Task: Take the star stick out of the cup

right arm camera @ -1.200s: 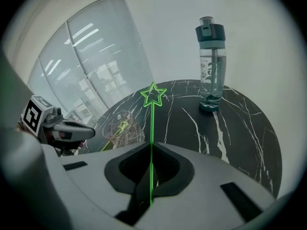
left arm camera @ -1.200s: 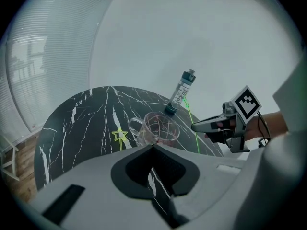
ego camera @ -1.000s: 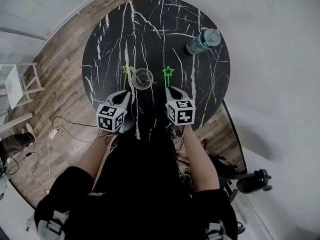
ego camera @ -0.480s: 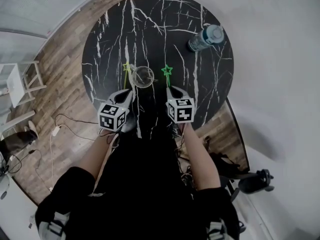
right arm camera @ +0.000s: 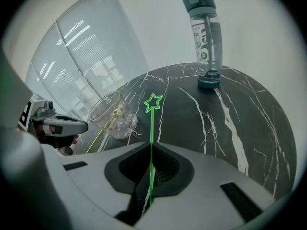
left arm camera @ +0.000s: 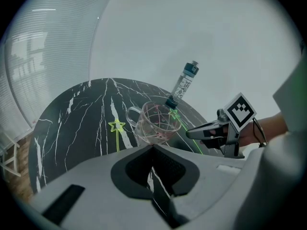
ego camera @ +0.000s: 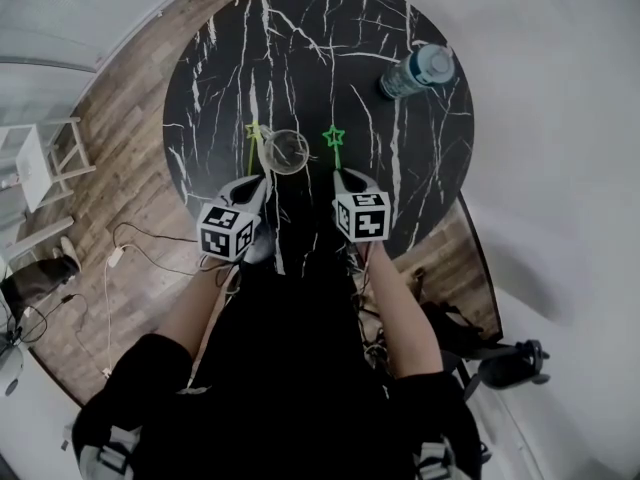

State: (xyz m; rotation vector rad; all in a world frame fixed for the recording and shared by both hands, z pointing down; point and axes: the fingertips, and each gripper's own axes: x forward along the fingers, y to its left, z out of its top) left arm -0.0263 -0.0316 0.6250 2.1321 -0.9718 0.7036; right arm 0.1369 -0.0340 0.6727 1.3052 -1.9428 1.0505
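Both jaws of the right gripper [right arm camera: 149, 146] are pressed together on the thin stem of the green star stick [right arm camera: 151, 123], whose star points toward the far side, clear of the cup [right arm camera: 113, 116] and just to its right. The left gripper [left arm camera: 153, 147] has its jaws closed together with nothing between them, at the near side of the clear glass cup. A yellow star stick [left arm camera: 116, 133] shows just left of the cup. A water bottle [right arm camera: 206, 42] stands far right on the round black marble table [ego camera: 300, 38].
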